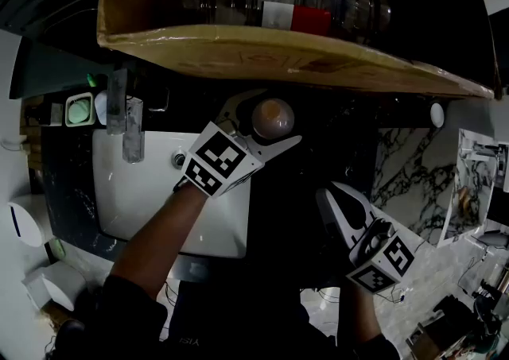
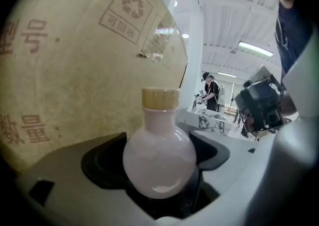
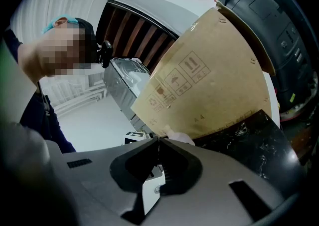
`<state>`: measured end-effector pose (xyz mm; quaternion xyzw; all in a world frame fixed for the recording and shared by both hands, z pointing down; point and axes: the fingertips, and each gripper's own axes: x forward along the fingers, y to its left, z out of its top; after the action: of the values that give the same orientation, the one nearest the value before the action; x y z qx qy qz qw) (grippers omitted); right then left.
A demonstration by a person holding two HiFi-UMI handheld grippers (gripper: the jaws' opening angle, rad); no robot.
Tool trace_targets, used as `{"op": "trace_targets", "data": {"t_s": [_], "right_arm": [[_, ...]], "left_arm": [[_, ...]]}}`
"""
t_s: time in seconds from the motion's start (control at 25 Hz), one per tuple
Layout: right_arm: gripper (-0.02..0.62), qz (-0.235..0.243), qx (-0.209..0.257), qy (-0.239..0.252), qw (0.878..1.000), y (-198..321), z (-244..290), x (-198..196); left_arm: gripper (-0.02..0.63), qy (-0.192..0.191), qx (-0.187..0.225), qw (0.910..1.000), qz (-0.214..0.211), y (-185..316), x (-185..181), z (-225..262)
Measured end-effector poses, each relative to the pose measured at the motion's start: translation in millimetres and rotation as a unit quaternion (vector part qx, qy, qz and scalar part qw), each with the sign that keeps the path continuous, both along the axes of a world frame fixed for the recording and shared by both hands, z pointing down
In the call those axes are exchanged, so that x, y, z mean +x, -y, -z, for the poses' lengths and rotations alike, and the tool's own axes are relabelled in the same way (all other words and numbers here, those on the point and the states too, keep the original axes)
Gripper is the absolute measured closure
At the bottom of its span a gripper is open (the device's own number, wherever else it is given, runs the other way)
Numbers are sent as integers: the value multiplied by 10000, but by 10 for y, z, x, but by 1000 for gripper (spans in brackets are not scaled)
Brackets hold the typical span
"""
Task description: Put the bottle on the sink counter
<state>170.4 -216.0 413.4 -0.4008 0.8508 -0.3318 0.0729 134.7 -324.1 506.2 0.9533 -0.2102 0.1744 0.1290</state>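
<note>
The cardboard box (image 1: 278, 52) runs past the top edge.

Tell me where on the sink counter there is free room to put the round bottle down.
The dark counter between the white basin and the right gripper looks bare. The strip left of the basin seems free, but narrow. Crowded: the back left corner, around the faucet and the small green dish. The cardboard box overhangs the back edge.

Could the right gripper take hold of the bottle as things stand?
Probably not. The left gripper is clamped round the bottle at its round body, leaving only the cap end free, and the right gripper is shut and off to one side.
</note>
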Motion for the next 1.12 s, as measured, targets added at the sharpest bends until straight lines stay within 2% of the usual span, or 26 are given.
{"op": "trace_targets", "data": {"t_s": [0.56, 1.12], "right_arm": [[569, 10, -82, 1, 10000, 11, -71, 42], [568, 34, -94, 20, 9999, -6, -94, 46]], "left_arm": [[215, 761, 398, 9961, 185, 101, 62, -206], [215, 864, 338, 9952, 325, 131, 78, -280]]}}
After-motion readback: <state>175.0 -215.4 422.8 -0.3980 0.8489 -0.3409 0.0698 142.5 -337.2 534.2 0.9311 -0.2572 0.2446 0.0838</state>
